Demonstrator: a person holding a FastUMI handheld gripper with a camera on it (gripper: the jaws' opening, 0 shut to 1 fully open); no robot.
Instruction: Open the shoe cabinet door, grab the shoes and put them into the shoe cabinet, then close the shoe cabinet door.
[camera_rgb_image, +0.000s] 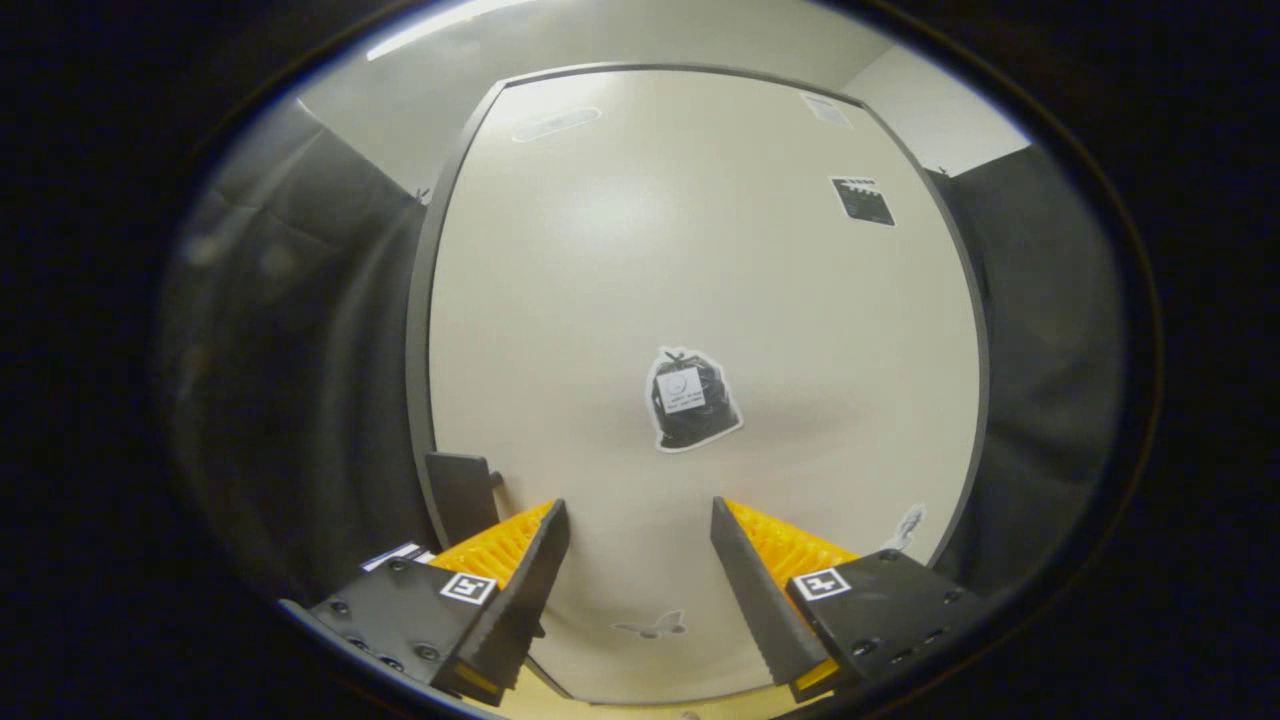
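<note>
Ahead of the tool (640, 560), the closed door (700, 300) is faced squarely, its dark handle (460, 495) just beside the left finger. The tool is held wide, empty; it should be shifted left so the handle is clamped before pulling.

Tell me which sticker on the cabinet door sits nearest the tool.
The pale butterfly sticker, low on the door between the open tool's fingers; the others sit higher.
</note>
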